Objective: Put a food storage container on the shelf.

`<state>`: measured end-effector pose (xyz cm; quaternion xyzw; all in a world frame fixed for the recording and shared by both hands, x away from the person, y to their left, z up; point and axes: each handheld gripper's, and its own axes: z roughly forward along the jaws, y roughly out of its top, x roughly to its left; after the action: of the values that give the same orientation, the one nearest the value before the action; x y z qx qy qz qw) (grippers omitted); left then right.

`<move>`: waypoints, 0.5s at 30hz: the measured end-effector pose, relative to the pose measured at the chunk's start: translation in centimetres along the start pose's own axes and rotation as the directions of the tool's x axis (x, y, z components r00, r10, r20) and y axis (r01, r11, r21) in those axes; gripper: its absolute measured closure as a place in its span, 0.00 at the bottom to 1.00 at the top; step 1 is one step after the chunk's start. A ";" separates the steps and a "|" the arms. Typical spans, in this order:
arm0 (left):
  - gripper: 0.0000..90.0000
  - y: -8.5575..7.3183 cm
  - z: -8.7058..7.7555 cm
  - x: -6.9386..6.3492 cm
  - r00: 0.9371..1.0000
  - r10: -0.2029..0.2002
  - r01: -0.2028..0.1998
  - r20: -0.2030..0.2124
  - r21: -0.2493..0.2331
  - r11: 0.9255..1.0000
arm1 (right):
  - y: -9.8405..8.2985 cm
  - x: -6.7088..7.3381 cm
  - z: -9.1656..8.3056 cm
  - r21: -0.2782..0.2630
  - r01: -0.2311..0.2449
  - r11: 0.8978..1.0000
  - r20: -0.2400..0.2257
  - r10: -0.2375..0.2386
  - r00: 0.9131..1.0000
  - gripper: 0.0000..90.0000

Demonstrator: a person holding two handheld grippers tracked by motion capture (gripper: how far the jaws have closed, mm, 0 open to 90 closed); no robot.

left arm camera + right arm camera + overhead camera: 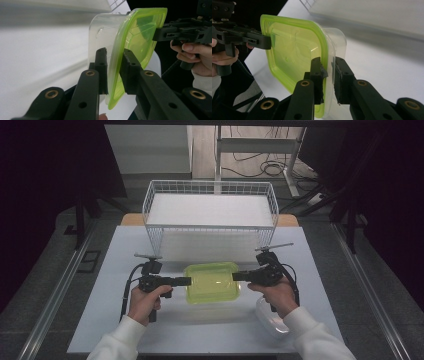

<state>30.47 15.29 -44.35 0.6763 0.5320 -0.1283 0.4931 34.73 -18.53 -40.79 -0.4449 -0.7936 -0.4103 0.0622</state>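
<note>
At the centre of the high view, a clear food container with a lime-green lid [212, 282] hangs between both grippers, just in front of the white wire basket [210, 215]. The left gripper [188, 281] and the right gripper [235, 276] each pinch only the lid's rim at opposite edges. If either pulls outward or tilts, the lid could pop off or slip, dropping the container onto the desk [115, 320].

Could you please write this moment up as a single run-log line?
left claw: shut on container rim | right claw: shut on opposite rim | container: green-lidded, held between both | wire basket: behind
</note>
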 end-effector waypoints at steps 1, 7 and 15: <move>0.86 0.1 -0.1 -0.1 1.000 0.002 -0.002 0.001 -0.001 1.000 | 0.2 0.1 -0.2 -0.007 0.003 1.000 -0.002 -0.003 1.000 0.87; 0.86 1.2 -0.5 -1.1 1.000 0.023 -0.023 0.005 -0.020 1.000 | 0.9 0.7 -1.3 -0.039 0.025 0.999 -0.001 -0.025 1.000 0.86; 0.87 2.5 -1.0 -2.5 0.999 0.049 -0.049 0.001 -0.029 0.998 | 2.0 1.3 -2.9 -0.073 0.041 0.996 0.006 -0.041 0.999 0.86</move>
<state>31.20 14.79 -40.81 0.6818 0.5167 -0.1090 0.5063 34.73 -19.22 -37.07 -0.4316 -0.7872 -0.4391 0.0355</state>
